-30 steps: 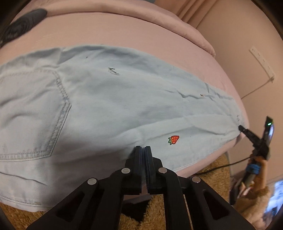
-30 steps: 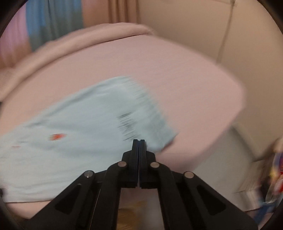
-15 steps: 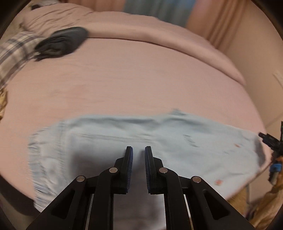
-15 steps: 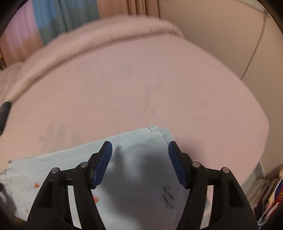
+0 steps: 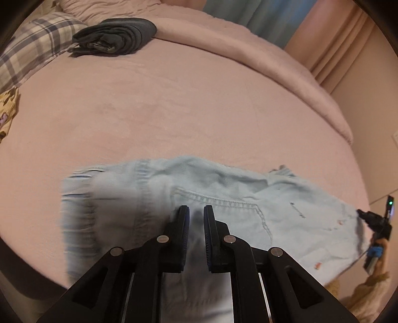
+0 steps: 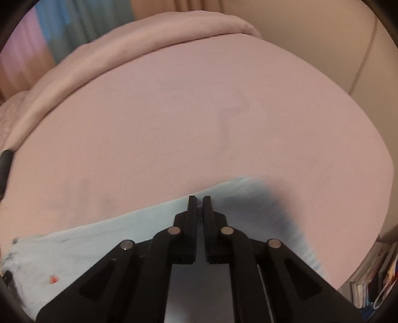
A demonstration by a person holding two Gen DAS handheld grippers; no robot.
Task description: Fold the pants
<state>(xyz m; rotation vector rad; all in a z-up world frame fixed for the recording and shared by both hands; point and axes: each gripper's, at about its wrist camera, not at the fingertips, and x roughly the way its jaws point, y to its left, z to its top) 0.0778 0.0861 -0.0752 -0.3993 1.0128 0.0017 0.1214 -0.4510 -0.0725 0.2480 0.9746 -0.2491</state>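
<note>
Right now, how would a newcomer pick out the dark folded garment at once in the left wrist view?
Start with the pink bed that fills the view and look to its far left corner, beside the plaid pillow. There lies the dark folded garment, a charcoal stack of layers. It is the only dark cloth; the light blue jeans lie spread at the near edge.

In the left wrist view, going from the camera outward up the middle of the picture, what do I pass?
Left gripper → light blue jeans → bare pink bed sheet → rolled pink duvet → blue curtain.
</note>
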